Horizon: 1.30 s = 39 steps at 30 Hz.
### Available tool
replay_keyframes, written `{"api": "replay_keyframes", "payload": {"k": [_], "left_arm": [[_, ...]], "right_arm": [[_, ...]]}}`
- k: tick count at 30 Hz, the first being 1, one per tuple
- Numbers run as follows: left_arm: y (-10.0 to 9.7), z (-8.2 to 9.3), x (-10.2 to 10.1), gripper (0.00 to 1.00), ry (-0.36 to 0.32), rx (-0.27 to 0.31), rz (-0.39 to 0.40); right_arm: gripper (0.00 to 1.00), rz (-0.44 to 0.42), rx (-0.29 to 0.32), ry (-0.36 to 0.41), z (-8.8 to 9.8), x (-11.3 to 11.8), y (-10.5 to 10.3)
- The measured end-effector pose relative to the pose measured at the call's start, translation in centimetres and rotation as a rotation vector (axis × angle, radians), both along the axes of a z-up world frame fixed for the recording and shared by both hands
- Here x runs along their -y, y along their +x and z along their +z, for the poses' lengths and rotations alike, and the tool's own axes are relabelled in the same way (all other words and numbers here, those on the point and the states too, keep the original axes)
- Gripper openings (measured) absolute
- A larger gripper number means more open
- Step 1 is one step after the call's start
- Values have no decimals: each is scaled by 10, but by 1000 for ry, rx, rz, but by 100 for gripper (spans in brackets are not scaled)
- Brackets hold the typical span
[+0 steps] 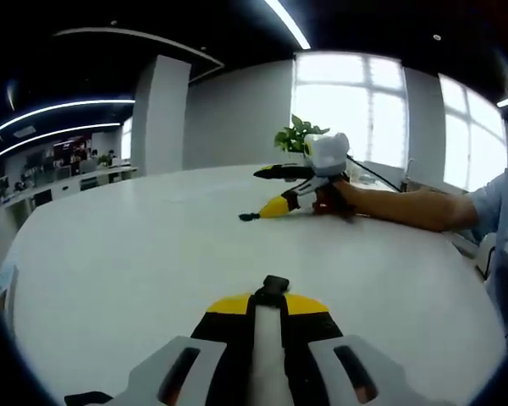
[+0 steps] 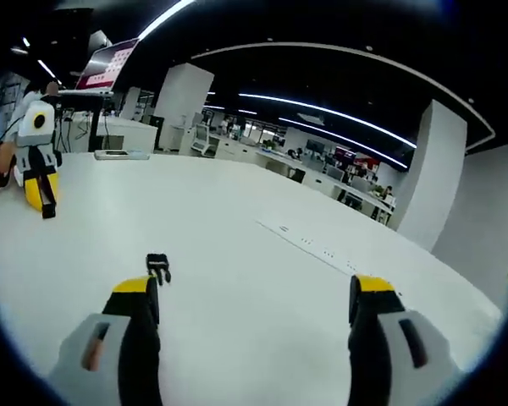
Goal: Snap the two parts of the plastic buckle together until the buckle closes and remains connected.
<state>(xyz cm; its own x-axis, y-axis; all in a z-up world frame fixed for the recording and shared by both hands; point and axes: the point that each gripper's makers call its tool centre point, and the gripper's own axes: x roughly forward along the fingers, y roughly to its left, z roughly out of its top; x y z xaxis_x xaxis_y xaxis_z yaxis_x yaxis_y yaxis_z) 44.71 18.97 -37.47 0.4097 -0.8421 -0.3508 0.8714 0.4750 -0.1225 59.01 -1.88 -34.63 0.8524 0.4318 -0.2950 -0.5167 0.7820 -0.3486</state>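
Note:
In the left gripper view my left gripper [image 1: 271, 304] is shut on one black buckle part [image 1: 276, 285], which pokes out past its yellow tips. Across the white table [image 1: 135, 271] the right gripper [image 1: 261, 193] is held by a person's hand, with its jaws apart. The other black buckle part [image 1: 248, 217] lies on the table just off its lower yellow jaw. In the right gripper view my right gripper [image 2: 256, 288] stands open, and that buckle part [image 2: 158, 266] lies by the tip of its left jaw. The left gripper [image 2: 44, 201] shows at far left, with its buckle part [image 2: 47, 212] at the tip.
A potted plant [image 1: 296, 135] stands behind the right gripper near the windows. The person's forearm [image 1: 406, 207] rests on the table at the right. A laptop on a stand [image 2: 106, 63] sits at the table's far end, with office desks beyond.

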Motion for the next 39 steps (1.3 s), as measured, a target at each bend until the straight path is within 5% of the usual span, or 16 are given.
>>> {"api": "replay_keyframes", "payload": {"k": [6, 11, 18, 39], "left_arm": [[1, 0, 0, 11, -1, 4, -1], [4, 0, -1, 11, -4, 6, -2], [5, 1, -2, 11, -4, 11, 5], [0, 0, -1, 12, 2, 23, -1]], "right_arm": [[82, 161, 21, -43, 0, -40, -16], [87, 174, -5, -25, -4, -53, -20], [73, 261, -123, 126, -2, -64, -34], [59, 397, -352, 189, -20, -88, -75]]}}
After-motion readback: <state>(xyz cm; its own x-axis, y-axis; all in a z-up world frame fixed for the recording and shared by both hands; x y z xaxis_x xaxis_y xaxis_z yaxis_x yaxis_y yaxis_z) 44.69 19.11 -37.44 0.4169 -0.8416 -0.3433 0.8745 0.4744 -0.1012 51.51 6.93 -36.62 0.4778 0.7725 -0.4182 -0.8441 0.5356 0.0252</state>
